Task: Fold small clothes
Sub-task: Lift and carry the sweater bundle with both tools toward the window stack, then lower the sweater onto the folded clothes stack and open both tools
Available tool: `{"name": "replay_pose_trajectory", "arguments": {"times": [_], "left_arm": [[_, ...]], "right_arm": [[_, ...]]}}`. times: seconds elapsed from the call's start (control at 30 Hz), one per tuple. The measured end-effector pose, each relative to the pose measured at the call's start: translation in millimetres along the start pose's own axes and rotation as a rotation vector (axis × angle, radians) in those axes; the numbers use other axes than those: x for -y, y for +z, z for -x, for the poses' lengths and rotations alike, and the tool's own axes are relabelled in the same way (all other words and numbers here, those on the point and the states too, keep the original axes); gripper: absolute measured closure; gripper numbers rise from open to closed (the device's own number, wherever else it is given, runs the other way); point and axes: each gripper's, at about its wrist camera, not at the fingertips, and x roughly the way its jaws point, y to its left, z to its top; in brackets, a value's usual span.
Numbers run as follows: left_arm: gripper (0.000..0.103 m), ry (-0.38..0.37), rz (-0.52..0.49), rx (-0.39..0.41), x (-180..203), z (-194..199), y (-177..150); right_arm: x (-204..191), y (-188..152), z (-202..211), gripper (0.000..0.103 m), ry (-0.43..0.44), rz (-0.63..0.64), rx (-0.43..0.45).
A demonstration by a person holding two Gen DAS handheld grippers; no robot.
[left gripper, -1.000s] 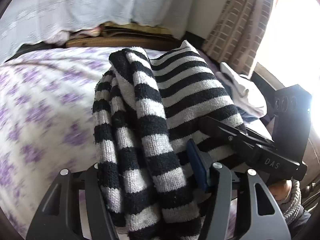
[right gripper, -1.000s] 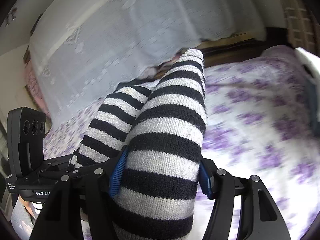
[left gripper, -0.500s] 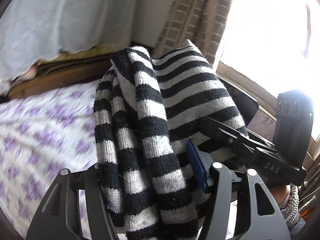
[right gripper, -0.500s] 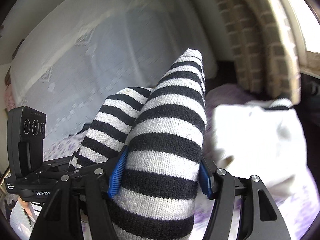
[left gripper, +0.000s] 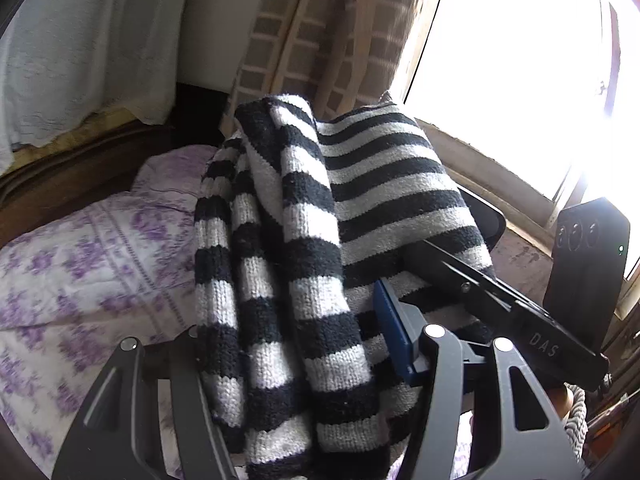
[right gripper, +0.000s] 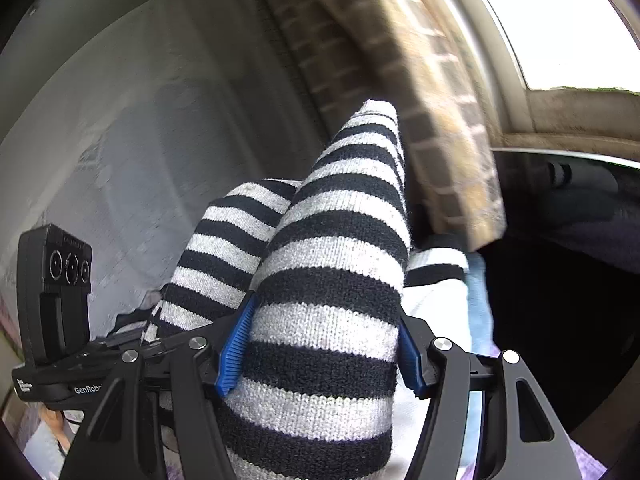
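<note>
While half spread, each claw, left (left gripper: 296,344) and right (right gripper: 320,344), clamps the striped knit (left gripper: 320,220).

In the left wrist view, open room was left only at the lower left, above the purple-flowered bedspread (left gripper: 80,272). The centre was blocked by the bunched striped knit (left gripper: 320,240), and the lower right by the right gripper (left gripper: 472,284). Farther back, passage was closed by a wooden headboard (left gripper: 76,176), a checked curtain (left gripper: 320,40) and a window sill (left gripper: 500,176). In the right wrist view, the lower right was taken up by folded white clothing (right gripper: 440,300).
</note>
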Motion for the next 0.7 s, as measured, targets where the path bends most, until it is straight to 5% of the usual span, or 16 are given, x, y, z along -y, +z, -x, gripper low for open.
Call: {"name": "replay_pose_trajectory", "arguments": {"times": [0.1, 0.23, 0.57, 0.7], "left_arm": [[0.041, 0.032, -0.012, -0.03, -4.7, -32.4, -0.4], [0.005, 0.101, 0.081, -0.088, -31.9, -77.5, -16.7], [0.004, 0.1, 0.116, -0.066, -37.6, -81.3, -21.9], [0.004, 0.175, 0.135, -0.056, -30.4, -55.8, -24.2]], "right_arm": [[29.8, -6.8, -23.7, 0.04, -0.024, -0.068, -0.046], [67.4, -29.0, -47.4, 0.034, 0.019, -0.156, -0.058], [64.2, -35.6, -47.3, 0.031, -0.003, -0.15, -0.024], [44.1, -27.4, -28.2, 0.022, -0.079, -0.127, -0.042]]}}
